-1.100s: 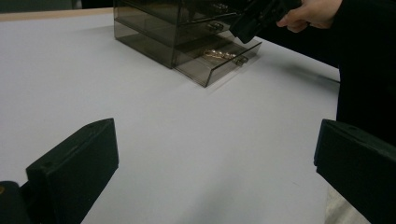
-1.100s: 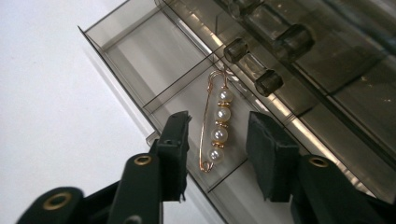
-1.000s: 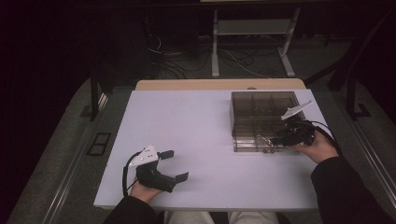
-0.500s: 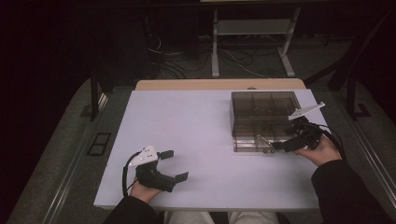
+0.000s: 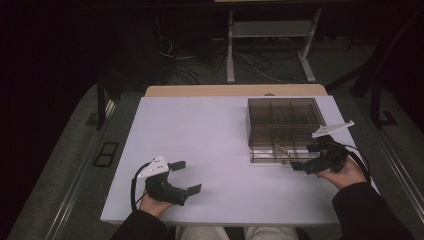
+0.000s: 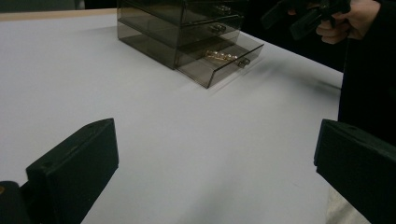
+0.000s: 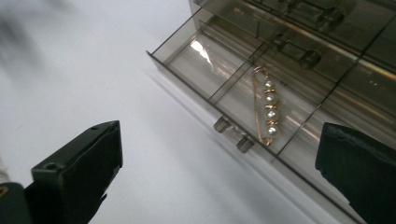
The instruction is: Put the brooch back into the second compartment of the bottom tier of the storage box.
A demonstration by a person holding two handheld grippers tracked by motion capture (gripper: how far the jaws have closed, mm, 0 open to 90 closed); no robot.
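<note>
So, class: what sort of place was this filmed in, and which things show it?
Probably a lab or recording workspace rather than a home. A bare white table stands in a dark room, loose cables trail across the floor behind it beside a metal stand, and the only prop is a smoky acrylic drawer box.

The high view looks down from above the person's side, far off, over the whole table [image 5: 215, 130]. The left gripper view sits low, looking across the table at the drawer box [image 6: 187, 32], fairly far away. The right gripper view looks down at the open drawer [image 7: 243, 88] from close up. All three share the box, though dimly.
</note>
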